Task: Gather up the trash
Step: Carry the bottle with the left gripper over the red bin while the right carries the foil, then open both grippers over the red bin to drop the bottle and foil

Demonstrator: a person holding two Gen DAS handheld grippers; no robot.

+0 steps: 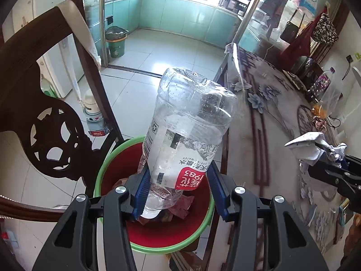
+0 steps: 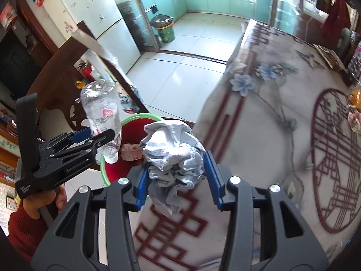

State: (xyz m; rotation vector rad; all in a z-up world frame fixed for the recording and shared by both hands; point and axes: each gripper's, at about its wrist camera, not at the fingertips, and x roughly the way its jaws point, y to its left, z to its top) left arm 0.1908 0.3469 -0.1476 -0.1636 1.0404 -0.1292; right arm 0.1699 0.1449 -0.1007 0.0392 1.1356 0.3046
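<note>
Now left gripper [image 1: 178, 194] pinching inverted bottle [image 1: 187, 124] above bin [image 1: 101, 171]; right gripper [image 2: 178, 185] clamping crumpled paper [image 2: 173, 155].

Between the left jaws sits a clear, glossy plastic bottle [image 1: 187, 135] with a smooth printed paper-like label, its walls dented and creased. Below those jaws the bin [image 1: 108, 167] is shiny plastic, red inside with a green rim, and the chair [image 1: 45, 103] left of them is dark carved wood with a dull sheen. The right jaws, faced with ribbed blue pads [image 2: 213, 180], enclose matt, crumpled pale paper [image 2: 173, 155] above a worktop [image 2: 270, 135] under a smooth, glossy patterned cover.
</note>
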